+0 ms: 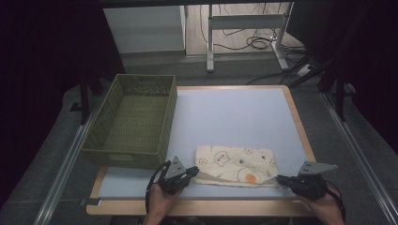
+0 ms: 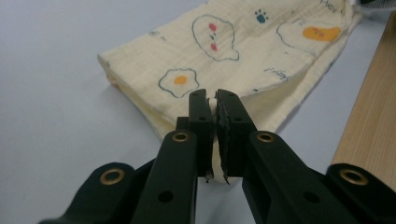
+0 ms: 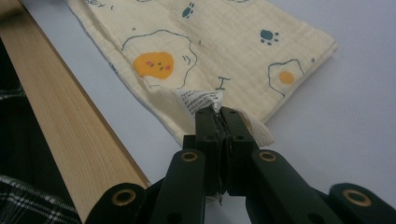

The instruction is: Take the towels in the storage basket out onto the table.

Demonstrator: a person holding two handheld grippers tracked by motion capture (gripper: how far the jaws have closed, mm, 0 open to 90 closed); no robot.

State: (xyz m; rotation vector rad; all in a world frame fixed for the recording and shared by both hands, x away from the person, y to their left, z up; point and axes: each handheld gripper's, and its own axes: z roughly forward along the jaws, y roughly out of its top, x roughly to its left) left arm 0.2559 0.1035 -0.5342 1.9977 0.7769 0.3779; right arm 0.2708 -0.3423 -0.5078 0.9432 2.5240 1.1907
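A cream cloth (image 1: 237, 165) printed with fried eggs and bears lies folded on the pale table near its front edge. My left gripper (image 1: 193, 172) is shut on the cloth's near left corner (image 2: 196, 109), whose fabric is pinched between the black jaws. My right gripper (image 1: 280, 179) is shut on the near right corner (image 3: 187, 105), right by the white care label (image 3: 201, 100). Both held corners are lifted slightly off the table.
An empty olive woven basket (image 1: 133, 123) stands at the left, hanging partly over the table's edge. The table's wooden rim (image 1: 197, 206) runs just in front of both hands. Table legs and cables (image 1: 253, 40) are on the floor beyond.
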